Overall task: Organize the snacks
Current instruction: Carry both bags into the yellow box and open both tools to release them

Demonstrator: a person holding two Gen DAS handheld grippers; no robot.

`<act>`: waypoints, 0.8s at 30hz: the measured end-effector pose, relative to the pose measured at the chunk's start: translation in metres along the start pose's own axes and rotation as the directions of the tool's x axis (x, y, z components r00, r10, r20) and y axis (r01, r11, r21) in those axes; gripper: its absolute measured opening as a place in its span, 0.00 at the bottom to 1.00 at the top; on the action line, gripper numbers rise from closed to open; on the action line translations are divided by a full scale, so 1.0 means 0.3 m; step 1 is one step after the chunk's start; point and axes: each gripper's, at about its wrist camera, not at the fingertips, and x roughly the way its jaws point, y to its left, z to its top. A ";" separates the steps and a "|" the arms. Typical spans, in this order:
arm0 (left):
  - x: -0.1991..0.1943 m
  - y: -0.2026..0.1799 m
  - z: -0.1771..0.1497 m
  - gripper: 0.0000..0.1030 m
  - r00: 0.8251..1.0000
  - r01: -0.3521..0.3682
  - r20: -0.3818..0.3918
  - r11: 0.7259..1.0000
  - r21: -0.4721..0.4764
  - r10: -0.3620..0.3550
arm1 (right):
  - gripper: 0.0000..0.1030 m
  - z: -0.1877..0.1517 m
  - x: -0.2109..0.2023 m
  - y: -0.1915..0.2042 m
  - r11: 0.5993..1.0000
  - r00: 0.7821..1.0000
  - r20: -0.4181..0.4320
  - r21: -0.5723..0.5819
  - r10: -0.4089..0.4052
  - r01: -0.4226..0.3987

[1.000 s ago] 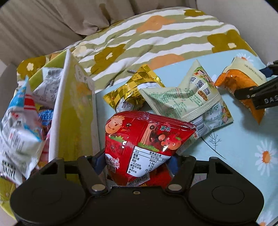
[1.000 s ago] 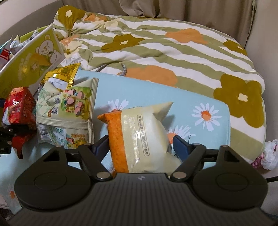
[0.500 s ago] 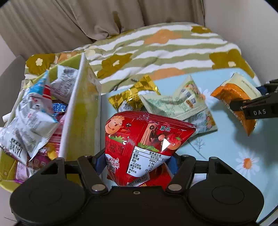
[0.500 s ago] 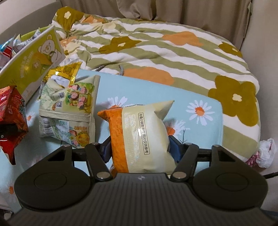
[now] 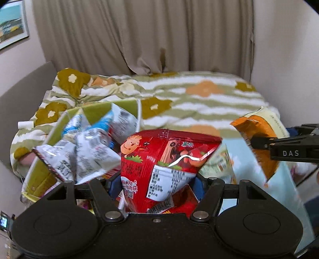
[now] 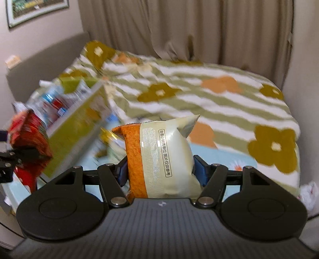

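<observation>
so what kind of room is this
Most likely a bedroom. A bed with a floral striped quilt fills the view, long beige curtains hang behind it, and a framed picture is on the wall.

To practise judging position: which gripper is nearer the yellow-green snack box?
Left. The left gripper, clamping the red packet, is right at the yellow-green snack box; the right gripper, holding the orange-and-cream packet, is off to its right.
</observation>
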 end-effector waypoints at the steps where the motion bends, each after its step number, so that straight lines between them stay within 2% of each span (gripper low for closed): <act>1: -0.017 0.020 0.014 0.69 1.000 -0.011 0.013 1.000 -0.010 0.011 | 0.77 0.023 -0.009 0.018 1.000 1.000 0.016 0.003 0.017 -0.017; 6: -0.097 0.141 0.090 0.69 0.993 -0.039 0.107 0.998 -0.051 0.044 | 0.77 0.145 -0.042 0.134 0.997 0.993 0.087 -0.001 0.082 -0.082; 10: -0.104 0.261 0.154 0.69 0.984 -0.082 0.158 0.996 -0.036 0.086 | 0.77 0.245 -0.041 0.246 0.993 0.984 0.132 -0.007 0.120 -0.120; 16: -0.009 0.490 0.247 0.69 0.986 -0.075 0.145 0.997 -0.034 0.079 | 0.77 0.395 0.032 0.414 0.990 0.976 0.174 0.017 0.133 -0.138; 24: 0.193 0.725 0.357 0.69 0.997 0.030 0.074 0.999 -0.037 -0.027 | 0.77 0.541 0.207 0.619 0.993 0.983 0.156 0.051 0.098 -0.107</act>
